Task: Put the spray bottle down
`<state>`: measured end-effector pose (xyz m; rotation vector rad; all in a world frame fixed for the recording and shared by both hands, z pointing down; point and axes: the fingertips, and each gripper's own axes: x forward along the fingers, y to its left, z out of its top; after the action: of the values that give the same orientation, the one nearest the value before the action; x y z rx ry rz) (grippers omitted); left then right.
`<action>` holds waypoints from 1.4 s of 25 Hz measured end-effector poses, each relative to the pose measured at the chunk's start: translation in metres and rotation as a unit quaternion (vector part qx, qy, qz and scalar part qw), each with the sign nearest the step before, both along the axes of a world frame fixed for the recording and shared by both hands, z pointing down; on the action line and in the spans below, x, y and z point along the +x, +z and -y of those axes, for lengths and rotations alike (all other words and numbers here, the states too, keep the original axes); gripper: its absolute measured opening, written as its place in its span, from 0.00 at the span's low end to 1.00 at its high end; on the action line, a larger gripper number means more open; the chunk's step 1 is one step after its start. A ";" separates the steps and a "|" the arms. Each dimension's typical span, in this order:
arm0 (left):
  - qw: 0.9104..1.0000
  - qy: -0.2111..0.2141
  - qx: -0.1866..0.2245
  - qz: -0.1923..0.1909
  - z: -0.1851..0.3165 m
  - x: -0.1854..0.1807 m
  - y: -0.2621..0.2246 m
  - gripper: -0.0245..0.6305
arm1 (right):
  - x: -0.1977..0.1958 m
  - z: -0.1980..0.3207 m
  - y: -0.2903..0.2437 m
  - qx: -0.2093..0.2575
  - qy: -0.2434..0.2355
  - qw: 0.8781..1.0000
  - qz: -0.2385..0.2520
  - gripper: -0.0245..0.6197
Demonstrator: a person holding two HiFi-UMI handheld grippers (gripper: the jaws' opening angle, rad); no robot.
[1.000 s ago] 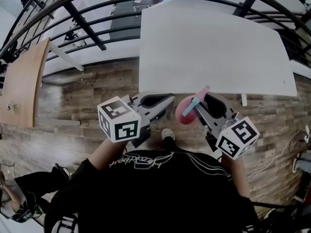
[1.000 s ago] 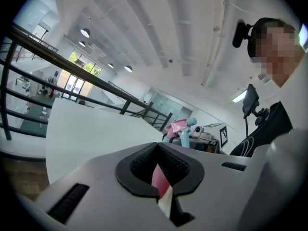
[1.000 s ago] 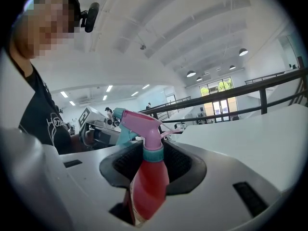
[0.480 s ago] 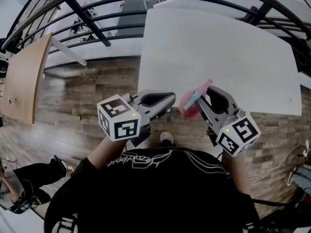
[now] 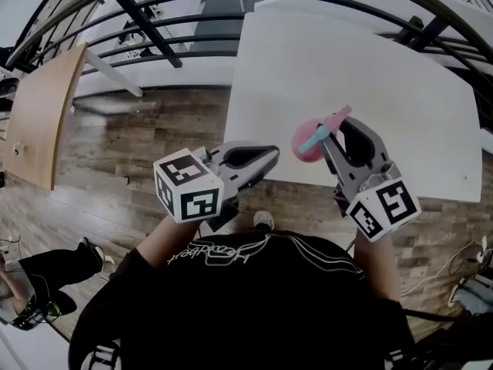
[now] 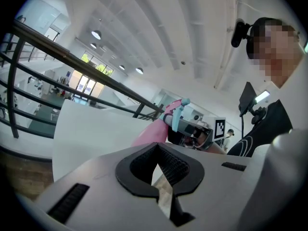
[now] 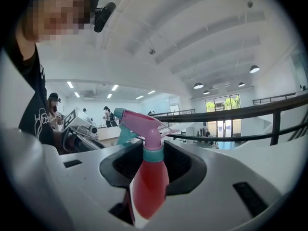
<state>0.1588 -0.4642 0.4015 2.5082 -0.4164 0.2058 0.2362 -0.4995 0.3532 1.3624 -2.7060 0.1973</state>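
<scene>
When read from the left, opens with a pale wooden panel (image 5: pixel 38 122) at the far margin, bordered by plank floor (image 5: pixel 139 145); neither part of the task.

Item 1, left tongs (image 5: pixel 266 159). Held over the floor, tips just at the near edge of the desk (image 5: pixel 370 60) in the head view. Closed to a thin slit, nothing between. Idle, by the look of it.

Item 2, spray bottle (image 5: pixel 306 141). Pink-red body, teal collar, pink trigger head with teal lever. Gripped at the body, below the collar, and standing upright in the right gripper view. Placed over the near edge of the desk in the head view, apparently off the surface. Height above the top not readable.

Item 3, right tongs (image 5: pixel 333 137). Clamped on the bottle, one jaw on either side of the body. Marker cube (image 5: pixel 383 209) at the rear end.

Item 4, desk. White top, stretching ahead and to the right, with dark railing (image 5: pixel 154 6) beyond.

Step in hand, judged: carrying the bottle in over the desk, set-down not yet made.

Next move calls for:
- lowering to seat the base flat on the white top, well in from the edge
- keeping the bottle upright
- parting the right tongs just enough to clear the body
- drawing back without catching the trigger head
</scene>
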 end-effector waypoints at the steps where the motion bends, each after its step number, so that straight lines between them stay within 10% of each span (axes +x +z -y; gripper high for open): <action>1: 1.000 -0.001 0.000 -0.002 0.002 -0.001 0.001 0.05 | 0.000 0.004 -0.001 0.007 0.002 1.000 -0.006 0.25; 35: 0.998 -0.045 -0.036 0.007 0.027 -0.029 0.051 0.05 | 0.006 0.083 0.117 0.045 0.030 0.997 -0.048 0.25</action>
<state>0.1295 -0.4912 0.4527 2.4130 -0.5170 0.2008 0.2426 -0.5828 0.4700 1.4381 -2.6282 0.0145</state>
